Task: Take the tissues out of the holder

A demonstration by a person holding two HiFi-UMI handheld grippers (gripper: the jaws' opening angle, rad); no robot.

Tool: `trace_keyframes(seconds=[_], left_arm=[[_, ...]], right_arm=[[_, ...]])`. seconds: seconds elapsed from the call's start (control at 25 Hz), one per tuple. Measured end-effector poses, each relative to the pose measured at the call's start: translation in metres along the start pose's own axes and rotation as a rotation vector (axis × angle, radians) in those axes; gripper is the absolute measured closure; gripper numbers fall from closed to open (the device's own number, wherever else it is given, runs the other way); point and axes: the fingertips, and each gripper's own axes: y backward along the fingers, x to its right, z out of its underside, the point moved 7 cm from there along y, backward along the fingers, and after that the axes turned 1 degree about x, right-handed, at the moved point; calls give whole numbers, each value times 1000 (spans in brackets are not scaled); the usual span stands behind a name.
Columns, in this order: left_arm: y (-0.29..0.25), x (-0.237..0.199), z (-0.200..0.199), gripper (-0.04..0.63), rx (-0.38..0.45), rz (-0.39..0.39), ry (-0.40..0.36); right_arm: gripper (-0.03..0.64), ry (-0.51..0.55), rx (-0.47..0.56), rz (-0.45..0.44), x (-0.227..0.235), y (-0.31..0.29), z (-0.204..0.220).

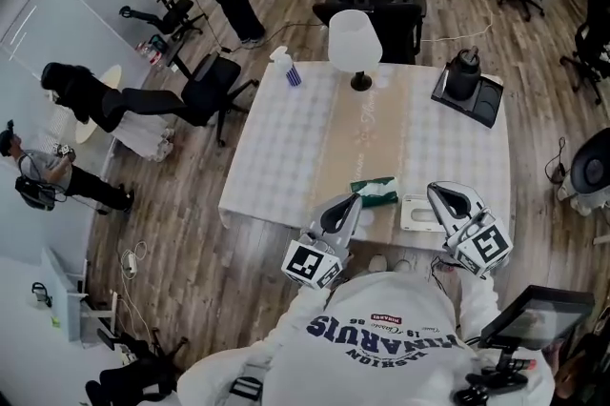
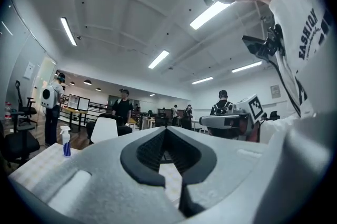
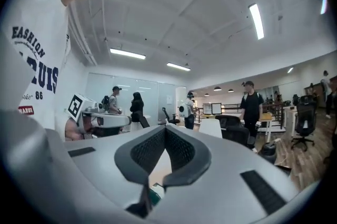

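Hovering over the near edge of the table [image 1: 276,156], two grippers, both pointing about level. At 7 o'clock from the table's middle, the left gripper [image 1: 351,202]: jaws closed, pads meeting at the tip in the left gripper view [image 2: 166,129], nothing between them. At 5 o'clock, the right gripper [image 1: 436,192]: jaws pressed together too and empty in the right gripper view [image 3: 166,128].

Lying flat on the table between the two grippers, one green pack of tissues [image 1: 375,192], out of the holder and just beside it at its 10 o'clock. One white holder [image 1: 420,213], close to the near edge.

Farther off: one lamp [image 1: 355,42] at 12 o'clock, one spray bottle [image 1: 286,68] at 11, one black pot [image 1: 464,75] on one tray [image 1: 491,104] at 2.
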Motion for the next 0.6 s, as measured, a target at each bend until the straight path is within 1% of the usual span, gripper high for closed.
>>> trace_keyframes(seconds=[0.08,0.28,0.44,0.6], left_arm=[[-7,3,2,591,-5,17,3],[-18,13,3,591,-15,52,7],[-24,16,0,591,-18,66,8],[-21,16,4,591,-26,60,2]], right_arm=[[611,0,-12,29,3,4,5],[611,-30,-3,74,9,12,6],[611,-36,-3,69,11,12,4],[611,-49,4,65,8,12,9]])
